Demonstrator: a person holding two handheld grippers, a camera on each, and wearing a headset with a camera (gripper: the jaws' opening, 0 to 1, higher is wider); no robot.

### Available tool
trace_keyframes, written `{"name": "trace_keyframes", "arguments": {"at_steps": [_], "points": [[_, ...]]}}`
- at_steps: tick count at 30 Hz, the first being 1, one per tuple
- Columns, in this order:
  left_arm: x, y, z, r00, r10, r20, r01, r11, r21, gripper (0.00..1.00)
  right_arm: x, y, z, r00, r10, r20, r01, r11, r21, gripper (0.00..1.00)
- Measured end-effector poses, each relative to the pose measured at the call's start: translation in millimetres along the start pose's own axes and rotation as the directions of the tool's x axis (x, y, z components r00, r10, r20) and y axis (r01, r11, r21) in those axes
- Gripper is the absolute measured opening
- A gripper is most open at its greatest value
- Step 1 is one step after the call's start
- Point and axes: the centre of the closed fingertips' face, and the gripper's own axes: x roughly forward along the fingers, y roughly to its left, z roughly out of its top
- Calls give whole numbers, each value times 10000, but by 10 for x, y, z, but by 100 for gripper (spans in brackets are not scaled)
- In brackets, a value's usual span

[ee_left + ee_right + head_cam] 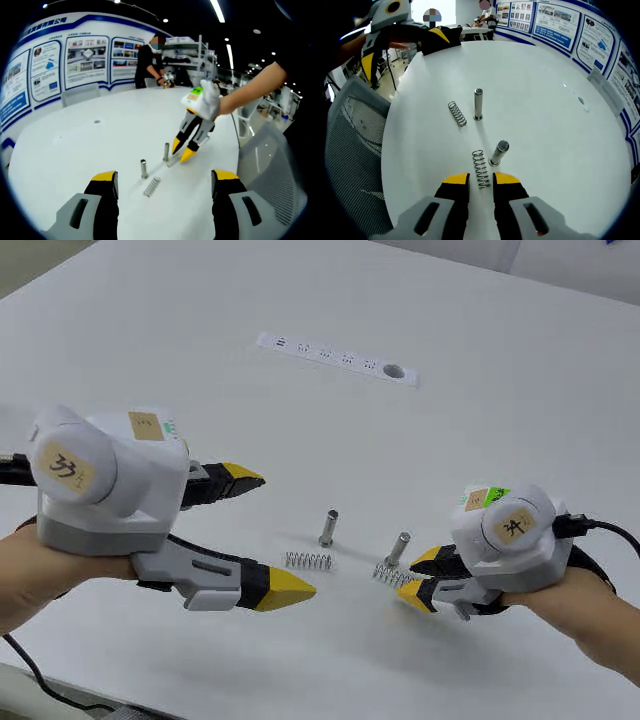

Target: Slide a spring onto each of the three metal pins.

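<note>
In the head view I am holding my left gripper (278, 535) with its jaws spread wide, idling just short of one spring (308, 561). I judge it is waiting to steady a pin.

In the left gripper view my right gripper (184, 150) is pointing down beside the far pin (166, 151). The near pin (144, 168) is standing ahead of my left fingertips.

In the right gripper view my jaws are sitting slightly apart. The second spring (480, 169) is lying unclamped with its end between them, lined up for a grip.
</note>
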Motion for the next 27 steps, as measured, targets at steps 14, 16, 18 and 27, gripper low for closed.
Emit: {"name": "trace_keyframes", "arguments": {"at_steps": [14,16,18,27], "points": [[-33,46,-8,10000,76,-11,-76,9999,-75,77,77,17,-88,9985,451,-311,-435,9978,500,16],[-28,36,-3,10000,61,25,-61,9999,-91,76,73,-8,-86,9983,563,-114,-551,9947,871,15],[-8,8,-7,10000,14,4,-14,10000,-77,76,74,-58,-97,9992,396,-2,-393,9921,1188,11],[8,-79,43,9998,-190,-7,190,9997,132,75,77,16,-82,9978,497,-438,-501,9987,-80,10]]}}
